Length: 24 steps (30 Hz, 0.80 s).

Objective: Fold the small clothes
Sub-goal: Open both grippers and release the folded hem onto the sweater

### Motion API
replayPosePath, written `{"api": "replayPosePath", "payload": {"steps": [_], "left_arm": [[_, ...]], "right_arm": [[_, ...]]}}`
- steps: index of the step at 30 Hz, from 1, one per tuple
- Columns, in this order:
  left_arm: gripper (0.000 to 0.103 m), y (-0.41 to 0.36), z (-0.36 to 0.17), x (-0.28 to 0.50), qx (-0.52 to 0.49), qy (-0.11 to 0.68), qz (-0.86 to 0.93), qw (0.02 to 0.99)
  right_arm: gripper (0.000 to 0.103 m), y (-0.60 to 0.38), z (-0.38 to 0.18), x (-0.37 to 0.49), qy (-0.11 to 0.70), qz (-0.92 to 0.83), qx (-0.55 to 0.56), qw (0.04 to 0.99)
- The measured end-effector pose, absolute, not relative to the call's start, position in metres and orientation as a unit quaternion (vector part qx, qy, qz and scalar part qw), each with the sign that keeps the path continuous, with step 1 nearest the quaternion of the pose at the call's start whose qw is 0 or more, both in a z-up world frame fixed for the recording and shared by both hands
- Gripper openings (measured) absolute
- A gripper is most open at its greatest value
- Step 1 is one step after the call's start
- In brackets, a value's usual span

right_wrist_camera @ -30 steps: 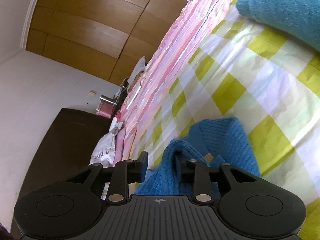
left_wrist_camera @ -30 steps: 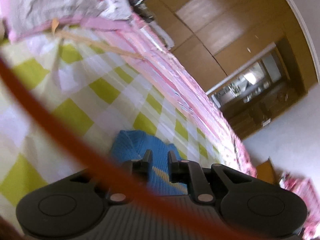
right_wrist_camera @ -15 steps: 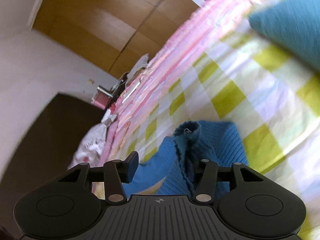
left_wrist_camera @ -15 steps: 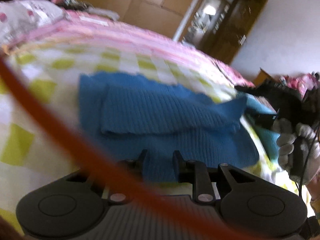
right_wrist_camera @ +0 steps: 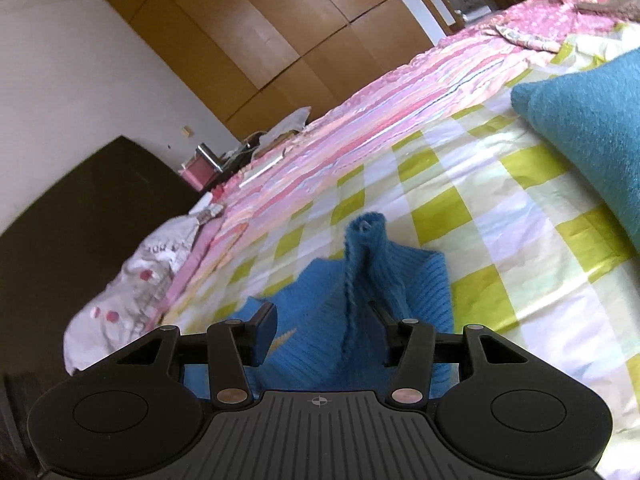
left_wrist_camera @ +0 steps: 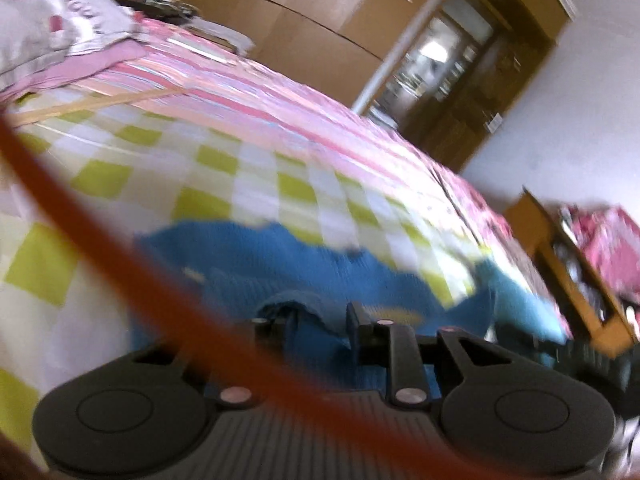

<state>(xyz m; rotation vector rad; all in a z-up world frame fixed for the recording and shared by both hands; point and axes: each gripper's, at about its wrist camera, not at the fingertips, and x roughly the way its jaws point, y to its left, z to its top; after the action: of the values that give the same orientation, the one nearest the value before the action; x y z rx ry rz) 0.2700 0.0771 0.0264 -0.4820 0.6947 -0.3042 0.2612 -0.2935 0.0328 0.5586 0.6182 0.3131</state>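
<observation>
**Blue knit partly gathered, fold unfinished**

Wooden wardrobe doors (right_wrist_camera: 280,28) fill the upper part of both views, above a bed spread with a yellow-green and white checked sheet (right_wrist_camera: 500,216) edged by a pink striped quilt (left_wrist_camera: 280,92). We see the small blue ribbed-knit garment (right_wrist_camera: 360,280) lying bunched on the sheet at lower centre of each frame. Our right gripper (right_wrist_camera: 324,320) stands wide apart, a raised ridge of knit between its fingers without being pinched. Our left gripper (left_wrist_camera: 316,320) also shows a gap, with a rolled hem lying in it; blur keeps us from telling whether it grips. A second teal knitted piece (right_wrist_camera: 592,128) rests at the right edge. We judge the fold as under way: cloth is gathered, not yet flat or squared, and smoothing remains.
</observation>
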Motion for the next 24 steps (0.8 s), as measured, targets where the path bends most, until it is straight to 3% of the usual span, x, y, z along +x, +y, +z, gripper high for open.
{"api": "replayPosePath", "payload": {"steps": [5,9,16,24], "left_arm": [[0.035,0.098,0.027,0.275,-0.207,0.311,0.000,0.928],[0.037,0.107,0.022,0.257,-0.216,0.311,-0.009,0.925],[0.050,0.101,0.016,0.237,-0.167,0.310,-0.029,0.936],[0.050,0.106,0.015,0.227,-0.161,0.303,-0.045,0.938]], "right_arm": [[0.049,-0.294,0.031,0.260,0.300,0.148,0.260,0.906],[0.049,-0.296,0.028,0.259,0.302,0.146,0.248,0.909],[0.049,-0.289,0.022,0.260,0.315,0.144,0.233,0.909],[0.049,-0.287,0.022,0.256,0.319,0.148,0.224,0.909]]}}
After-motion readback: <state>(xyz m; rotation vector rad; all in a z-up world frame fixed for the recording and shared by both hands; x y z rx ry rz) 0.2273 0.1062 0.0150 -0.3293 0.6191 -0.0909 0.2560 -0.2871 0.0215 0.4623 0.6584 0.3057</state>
